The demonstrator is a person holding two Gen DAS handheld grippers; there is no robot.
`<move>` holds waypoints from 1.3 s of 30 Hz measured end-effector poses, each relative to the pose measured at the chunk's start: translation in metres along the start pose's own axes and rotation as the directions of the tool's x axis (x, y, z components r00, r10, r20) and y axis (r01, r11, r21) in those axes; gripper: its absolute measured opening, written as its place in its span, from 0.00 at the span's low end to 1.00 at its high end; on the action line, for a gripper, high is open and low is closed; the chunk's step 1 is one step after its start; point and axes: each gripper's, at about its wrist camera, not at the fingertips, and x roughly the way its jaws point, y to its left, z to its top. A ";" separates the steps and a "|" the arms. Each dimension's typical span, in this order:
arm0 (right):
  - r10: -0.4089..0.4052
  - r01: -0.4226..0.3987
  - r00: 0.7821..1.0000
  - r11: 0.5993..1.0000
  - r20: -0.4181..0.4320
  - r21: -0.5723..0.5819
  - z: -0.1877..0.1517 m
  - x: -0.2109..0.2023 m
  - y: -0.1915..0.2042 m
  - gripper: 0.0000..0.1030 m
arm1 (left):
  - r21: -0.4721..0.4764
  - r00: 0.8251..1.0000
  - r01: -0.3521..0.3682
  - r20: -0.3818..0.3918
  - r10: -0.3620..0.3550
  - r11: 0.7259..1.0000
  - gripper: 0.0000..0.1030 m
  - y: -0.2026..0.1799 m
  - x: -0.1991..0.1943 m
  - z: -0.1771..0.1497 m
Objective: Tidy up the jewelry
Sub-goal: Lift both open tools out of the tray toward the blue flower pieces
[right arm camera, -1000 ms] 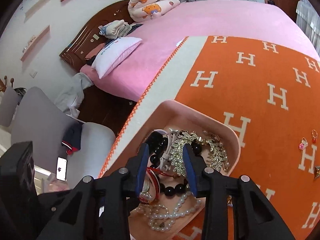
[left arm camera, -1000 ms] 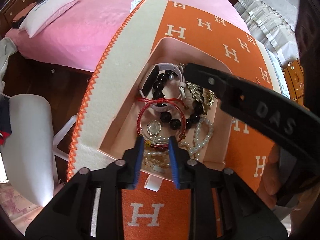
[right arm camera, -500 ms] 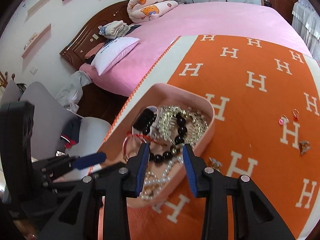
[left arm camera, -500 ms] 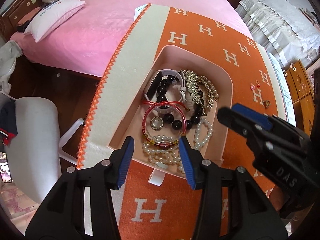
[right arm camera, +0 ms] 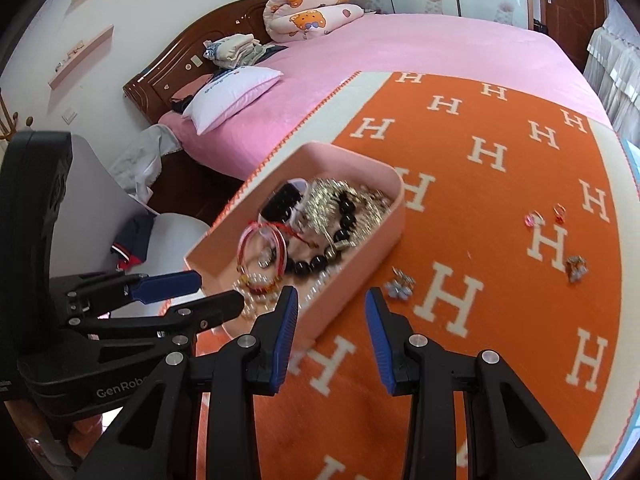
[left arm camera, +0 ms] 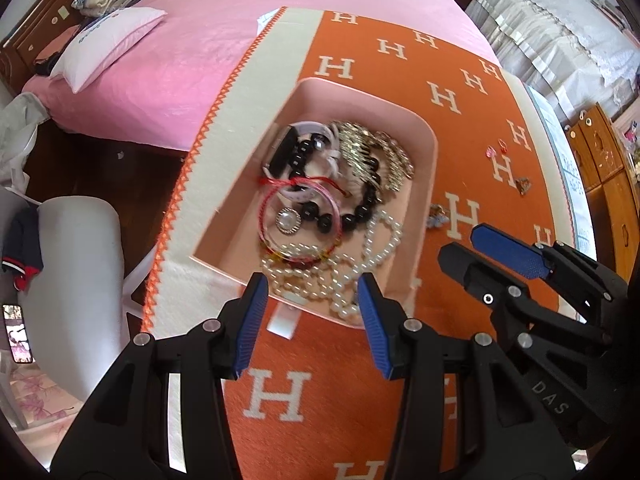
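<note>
The tray (left arm camera: 430, 184) sits on the orange blanket (left arm camera: 360, 356) near its cream border at the bed's edge, heaped with jewelry: pearls (left arm camera: 340, 276) at the near wall, a black bead bracelet (left arm camera: 360, 208), a red bangle (left arm camera: 300, 220), gold pieces (left arm camera: 372, 152) and a dark watch (left arm camera: 285, 152) at the far end. Everything there overlaps, so the likely trouble is a snag: pinching one pearl strand would probably drag the bangle or beads with it, or spill them over the low wall. The tray is close to the blanket's edge, and a sideways tug could push it toward the floor. The left gripper (left arm camera: 312, 308) hovers wide and empty just above the near wall; the right gripper (right arm camera: 331, 320) is also wide and empty, over the blanket beside the tray's corner. Loose earrings lie well apart on the blanket: a pale cluster (right arm camera: 400, 282) just beside the tray, a pink pair (right arm camera: 546, 216) and another piece (right arm camera: 576, 268) farther out. Small and sunk in the nap, they may slip from the pads. The two grippers are near each other and could collide.
</note>
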 end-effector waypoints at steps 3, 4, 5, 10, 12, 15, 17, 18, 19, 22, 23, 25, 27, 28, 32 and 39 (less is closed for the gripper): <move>-0.013 0.013 1.000 1.000 -0.009 0.007 -0.011 -0.005 -0.009 0.34 | 0.022 1.000 0.001 -0.001 -0.001 1.000 0.42 -0.013 -0.001 -0.005; -0.019 0.019 1.000 1.000 -0.011 0.013 -0.016 -0.009 -0.013 0.34 | 0.028 1.000 0.002 0.000 -0.002 1.000 0.42 -0.018 -0.001 -0.006; -0.023 0.023 1.000 1.000 -0.014 0.016 -0.018 -0.010 -0.016 0.34 | 0.036 1.000 0.003 0.000 -0.003 0.999 0.42 -0.023 -0.002 -0.008; -0.052 0.053 0.998 0.997 -0.026 0.047 -0.039 -0.022 -0.040 0.34 | 0.073 1.000 0.013 0.005 -0.013 0.997 0.42 -0.049 -0.003 -0.014; -0.062 0.063 0.998 0.996 -0.028 0.056 -0.046 -0.026 -0.050 0.34 | 0.086 1.000 0.016 0.005 -0.017 0.996 0.42 -0.060 -0.003 -0.015; -0.076 0.078 0.997 0.994 -0.027 0.076 -0.053 -0.034 -0.066 0.34 | 0.105 1.000 0.021 0.003 -0.022 0.994 0.42 -0.075 -0.001 -0.016; -0.085 0.087 0.996 0.992 -0.025 0.091 -0.057 -0.039 -0.077 0.34 | 0.122 1.000 0.024 0.005 -0.025 0.992 0.42 -0.088 0.001 -0.016; -0.094 0.096 0.995 0.990 -0.025 0.100 -0.059 -0.041 -0.082 0.34 | 0.128 1.000 0.025 0.005 -0.026 0.991 0.42 -0.093 0.002 -0.015; -0.098 0.100 0.995 0.989 -0.024 0.105 -0.061 -0.044 -0.087 0.34 | 0.132 1.000 0.027 0.005 -0.028 0.991 0.42 -0.097 0.003 -0.014; -0.108 0.110 0.994 0.986 -0.018 0.122 -0.063 -0.049 -0.102 0.34 | 0.141 1.000 0.026 0.014 -0.028 0.990 0.42 -0.112 0.009 -0.010; -0.112 0.114 0.994 0.986 -0.016 0.126 -0.064 -0.051 -0.106 0.34 | 0.138 1.000 0.024 0.016 -0.026 0.990 0.42 -0.117 0.012 -0.008; -0.119 0.119 0.993 0.984 -0.011 0.131 -0.065 -0.054 -0.115 0.34 | 0.114 0.999 0.020 0.024 -0.023 0.993 0.42 -0.122 0.018 -0.003; -0.122 0.122 0.992 0.983 -0.005 0.139 -0.065 -0.057 -0.124 0.34 | 0.071 0.999 0.013 0.032 -0.016 0.997 0.42 -0.125 0.026 0.004; -0.124 0.123 0.992 0.982 -0.002 0.143 -0.065 -0.058 -0.128 0.34 | 0.054 0.999 0.006 0.034 -0.008 0.999 0.42 -0.126 0.031 0.007; -0.133 0.130 0.991 0.979 0.007 0.157 -0.062 -0.059 -0.146 0.34 | -0.034 0.999 -0.048 0.022 0.049 0.998 0.42 -0.129 0.053 0.018; -0.148 0.142 0.989 0.976 0.023 0.165 -0.049 -0.054 -0.181 0.34 | -0.115 0.993 -0.118 0.013 0.121 0.986 0.42 -0.130 0.078 0.030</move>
